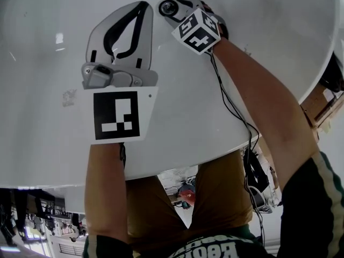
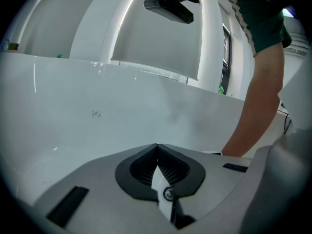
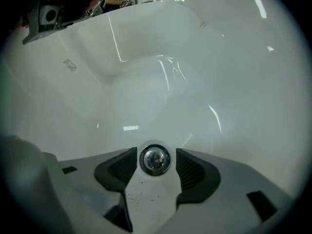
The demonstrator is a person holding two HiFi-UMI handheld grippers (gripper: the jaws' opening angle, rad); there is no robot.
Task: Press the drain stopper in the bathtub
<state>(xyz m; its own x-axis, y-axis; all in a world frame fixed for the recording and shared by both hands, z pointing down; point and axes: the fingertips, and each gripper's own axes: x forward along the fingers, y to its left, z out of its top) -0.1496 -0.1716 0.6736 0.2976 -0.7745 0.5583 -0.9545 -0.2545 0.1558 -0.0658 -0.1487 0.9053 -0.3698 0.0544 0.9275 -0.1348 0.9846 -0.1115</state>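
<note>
The round chrome drain stopper (image 1: 168, 7) (image 3: 155, 161) sits in the floor of the white bathtub (image 1: 269, 31) (image 3: 146, 82). My right gripper (image 1: 180, 11) (image 3: 156, 150) hangs steeply over it, jaws open. The stopper shows in the gap between the two dark pads (image 3: 192, 172), and neither pad touches it. My left gripper (image 1: 145, 7) (image 2: 157, 146) is held to the left of the drain, over the bare tub floor (image 2: 97, 116). Its jaws are shut with nothing between them.
The tub's near rim (image 1: 161, 171) runs under my forearms. A black cable (image 1: 231, 106) trails from the right gripper along my right arm (image 2: 258, 96). A faint mark (image 1: 69, 97) is on the tub surface at the left. Shelves and clutter lie beyond the rim.
</note>
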